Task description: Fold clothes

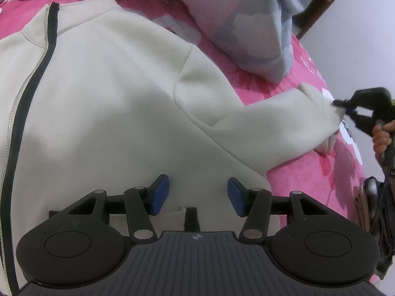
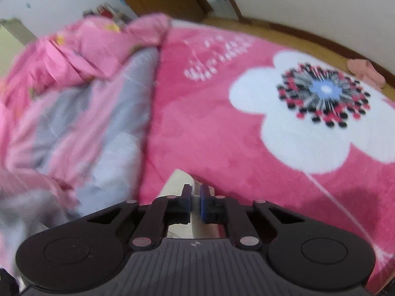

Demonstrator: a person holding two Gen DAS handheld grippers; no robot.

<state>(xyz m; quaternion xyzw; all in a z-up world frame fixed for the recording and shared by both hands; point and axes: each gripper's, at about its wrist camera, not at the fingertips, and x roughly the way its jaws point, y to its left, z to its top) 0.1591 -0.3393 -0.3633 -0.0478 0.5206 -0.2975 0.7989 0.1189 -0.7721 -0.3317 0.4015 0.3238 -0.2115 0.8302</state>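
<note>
A cream zip jacket (image 1: 103, 103) with a dark zipper strip lies flat on the pink bedspread (image 1: 308, 172). My left gripper (image 1: 197, 194) hovers open over its lower part, blue pads apart with nothing between them. The jacket's sleeve (image 1: 271, 120) stretches out to the right. At its cuff (image 1: 325, 111), my right gripper (image 1: 344, 107) is seen from the left wrist view, pinching the cloth. In the right wrist view my right gripper (image 2: 195, 201) is shut on the cream cuff (image 2: 177, 180), the blue pads pressing a thin fold of it.
A bunched pink and grey quilt (image 2: 74, 113) lies beside the sleeve, also at the top of the left wrist view as a quilt (image 1: 246, 24). The bedspread (image 2: 209, 123) has a big white flower print (image 2: 308, 111). A person's hand (image 1: 381, 135) holds the right gripper's handle.
</note>
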